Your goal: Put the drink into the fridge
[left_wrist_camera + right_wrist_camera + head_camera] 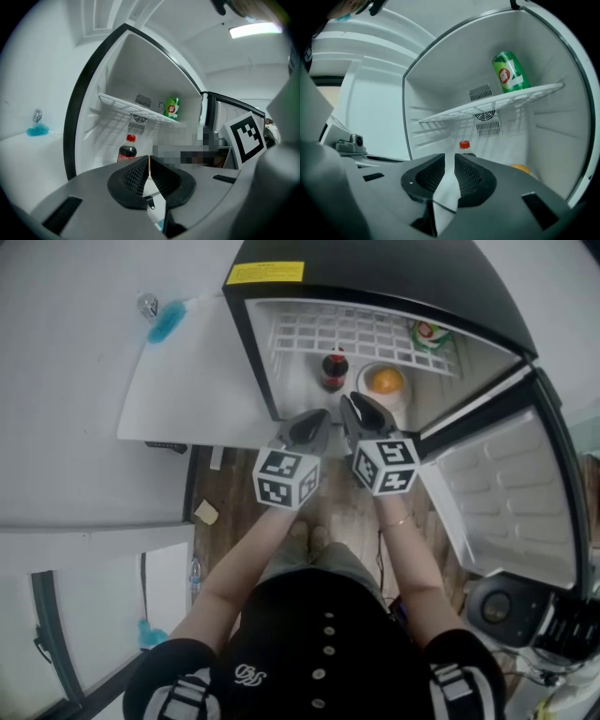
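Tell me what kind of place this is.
Probably a home or office kitchenette corner: an open mini fridge holding a cola bottle and a green can, beside a white counter, over a wood-look floor.

Left of the cola bottle (335, 370) the fridge (375, 268) floor lies bare up to the side wall. Just right of it a bowl (401, 399) blocks the way; above it the wire shelf (356, 334) caps headroom.
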